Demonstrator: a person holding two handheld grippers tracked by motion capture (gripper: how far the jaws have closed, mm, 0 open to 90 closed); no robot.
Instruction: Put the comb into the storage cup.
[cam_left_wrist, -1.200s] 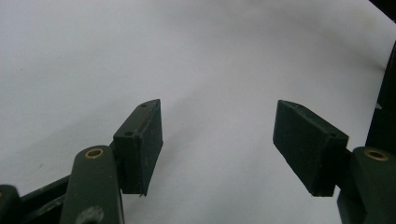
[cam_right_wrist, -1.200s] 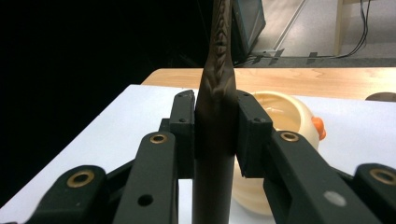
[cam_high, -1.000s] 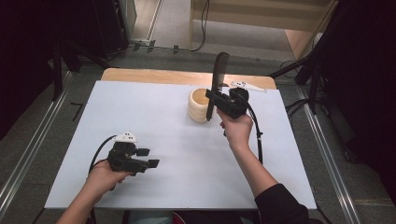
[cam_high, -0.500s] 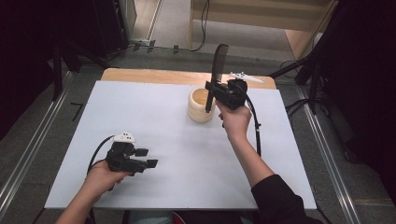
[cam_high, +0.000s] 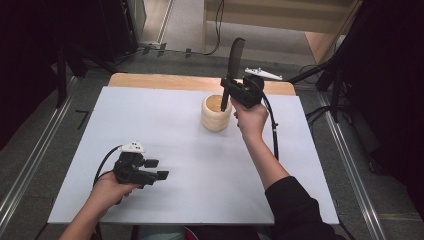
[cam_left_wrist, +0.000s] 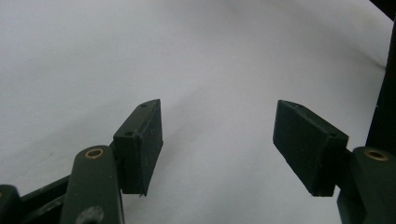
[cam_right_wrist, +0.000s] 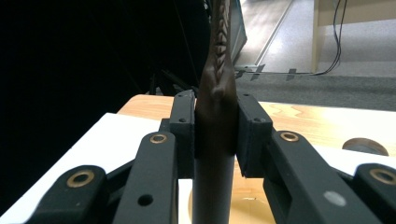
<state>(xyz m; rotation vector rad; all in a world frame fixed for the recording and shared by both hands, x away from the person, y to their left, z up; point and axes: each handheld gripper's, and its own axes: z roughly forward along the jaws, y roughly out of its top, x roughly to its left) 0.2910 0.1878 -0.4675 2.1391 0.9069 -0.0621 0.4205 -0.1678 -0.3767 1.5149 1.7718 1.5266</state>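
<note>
Tabletop (cam_high: 165, 130): white sheet over wood, wood strip bare along far edge.

Change: over last sec, R hand carried the dark long-handled utensil (cam_high: 234, 62) from beside the wooden cup (cam_high: 216, 113) to right over its mouth; utensil now stands near upright, lower end dipping at cup rim near far edge, right of centre. Reads as: lining up to drop utensil into cup, not yet let go.

Right gripper (cam_high: 235, 92): fingers pinching utensil handle (cam_right_wrist: 215, 135) tight, both pads on it.

Left gripper (cam_high: 159, 170): near edge, left of centre, has not shifted; fingers (cam_left_wrist: 140, 140) spread, nothing btwn, just white sheet.

Around: small white part (cam_high: 263, 74) on wood strip at far edge, behind R hand. Nothing blocks cup mouth; cup light, could tip if handle knocks rim.
</note>
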